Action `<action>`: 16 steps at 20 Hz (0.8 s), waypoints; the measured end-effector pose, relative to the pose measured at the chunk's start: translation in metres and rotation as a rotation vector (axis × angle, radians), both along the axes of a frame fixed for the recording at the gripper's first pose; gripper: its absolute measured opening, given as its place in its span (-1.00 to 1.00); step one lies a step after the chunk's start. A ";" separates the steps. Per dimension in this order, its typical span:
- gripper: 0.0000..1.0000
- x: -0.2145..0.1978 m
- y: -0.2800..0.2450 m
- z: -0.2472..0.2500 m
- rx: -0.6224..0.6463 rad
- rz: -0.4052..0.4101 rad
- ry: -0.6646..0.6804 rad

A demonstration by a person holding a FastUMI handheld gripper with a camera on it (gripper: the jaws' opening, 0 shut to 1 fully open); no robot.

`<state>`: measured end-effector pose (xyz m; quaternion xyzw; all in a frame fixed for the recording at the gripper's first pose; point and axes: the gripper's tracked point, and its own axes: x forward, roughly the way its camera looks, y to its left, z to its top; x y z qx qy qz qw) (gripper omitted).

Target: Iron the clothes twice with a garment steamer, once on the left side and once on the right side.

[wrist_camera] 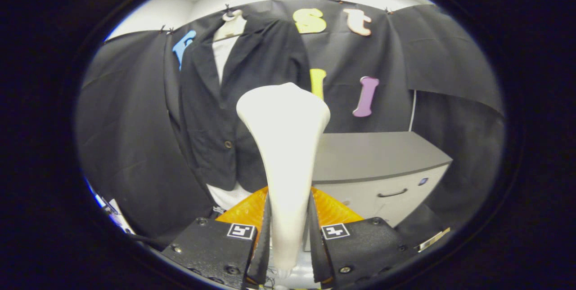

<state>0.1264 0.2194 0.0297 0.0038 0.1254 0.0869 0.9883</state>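
1. Gripper is clamping the garment steamer by its narrow handle; both fingers are pressing on it from either side.
2. Steamer's long axis is running straight ahead along the fingers and upward in the gripper view, flaring into a wide head at the far end.
3. Head is pointing toward the black jacket; only the smooth back of the head is showing, so the steam face is hidden and whether it is touching the cloth is impossible to tell.
4. Steamer's lower end is dropping out of sight between the fingers, so its base is cut off.
5. Jacket is hanging on a hanger against the booth wall, with a white shirt showing at the open collar and again below the hem.
6. Steamer body is covering the jacket's right-hand front panel; the left-hand panel and one button are showing beside it.
7. Jacket's bottom edge is partly blocked by the gripper body and an orange ribbed part sitting just behind the fingers; what that part is stays unclear.
8. Grey cabinet with a drawer handle is standing beside the jacket, beyond the fingers; its lower front is cut off by the gripper.
9. Hanger hook is too small to make out.
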 end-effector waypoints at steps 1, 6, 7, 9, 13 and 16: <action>-0.19 -0.008 -0.023 0.000 0.007 -0.011 0.001; -0.19 -0.049 -0.140 -0.012 -0.006 -0.064 0.008; -0.19 -0.058 -0.156 -0.017 -0.006 -0.061 0.006; -0.19 -0.073 -0.183 -0.026 -0.010 -0.057 0.007; -0.19 -0.100 -0.217 -0.043 0.017 -0.058 -0.004; -0.19 -0.115 -0.236 -0.049 0.025 -0.086 -0.033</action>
